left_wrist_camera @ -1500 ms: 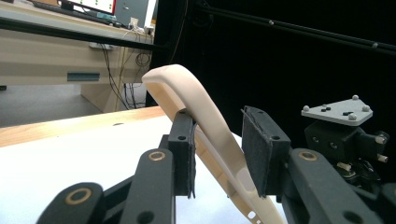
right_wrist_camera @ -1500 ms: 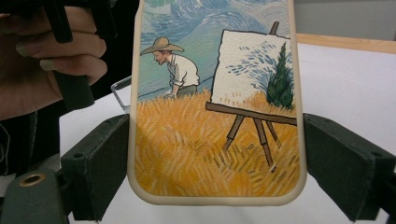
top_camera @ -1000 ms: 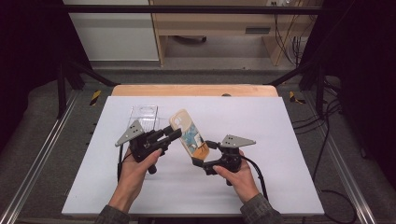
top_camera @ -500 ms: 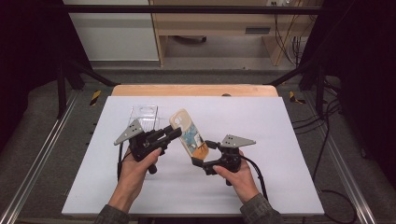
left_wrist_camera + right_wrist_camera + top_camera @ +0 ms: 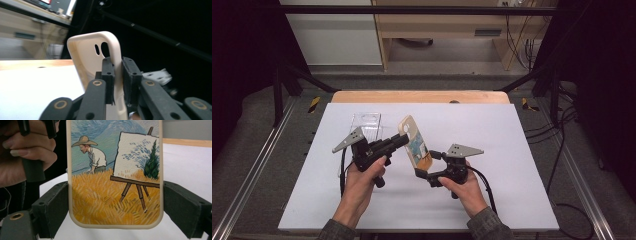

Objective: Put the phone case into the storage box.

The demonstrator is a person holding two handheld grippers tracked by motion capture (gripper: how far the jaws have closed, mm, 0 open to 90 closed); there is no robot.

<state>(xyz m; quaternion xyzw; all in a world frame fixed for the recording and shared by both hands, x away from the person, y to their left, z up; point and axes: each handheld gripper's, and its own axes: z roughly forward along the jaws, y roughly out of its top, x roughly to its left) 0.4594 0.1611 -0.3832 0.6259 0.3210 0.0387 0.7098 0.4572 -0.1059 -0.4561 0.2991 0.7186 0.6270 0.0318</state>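
Left claw (image 5: 401,142) pinches the top edge of the phone case (image 5: 413,141), jaws closed tight on it. In the left gripper view its pads (image 5: 108,75) squeeze the cream rim by the camera holes. Right claw (image 5: 424,167) grips the case's bottom end, one jaw on each long side, closed on it w/ the painted side facing its camera: a man in a straw hat, yellow field & an easel. The case is held up in the air, tilted, over the middle of the white counter (image 5: 512,150), between both hands. Left hand (image 5: 362,177) & right hand (image 5: 464,187) hold the handles. A clear plastic box (image 5: 364,125) lies flat on the counter just behind the left claw, toward the counter's far left part.
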